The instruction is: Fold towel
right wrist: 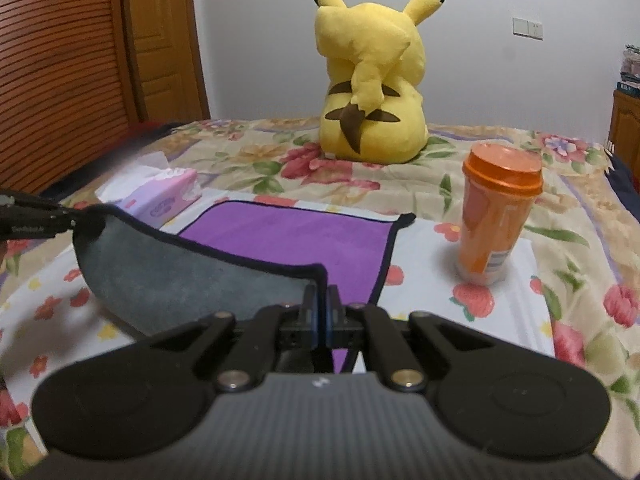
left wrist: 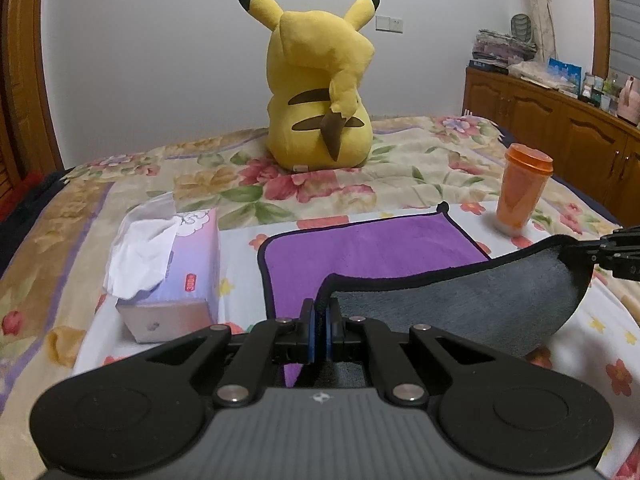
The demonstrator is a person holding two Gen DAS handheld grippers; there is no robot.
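Observation:
A towel with a purple face (left wrist: 372, 248) and grey underside (left wrist: 460, 300), edged in black, lies on the bed. Its near edge is lifted and curls over, grey side up. My left gripper (left wrist: 320, 308) is shut on the near left corner of the towel. My right gripper (right wrist: 320, 296) is shut on the near right corner; it also shows at the right edge of the left wrist view (left wrist: 612, 252). The purple part (right wrist: 288, 240) still lies flat on the bed in front of both grippers. The left gripper shows at the left edge of the right wrist view (right wrist: 36, 216).
A tissue box (left wrist: 168, 272) sits left of the towel. An orange lidded cup (left wrist: 520, 192) stands upright to its right. A yellow Pikachu plush (left wrist: 320, 92) sits further back on the floral bedspread (left wrist: 420, 164). Wooden cabinets (left wrist: 560, 128) line the right wall.

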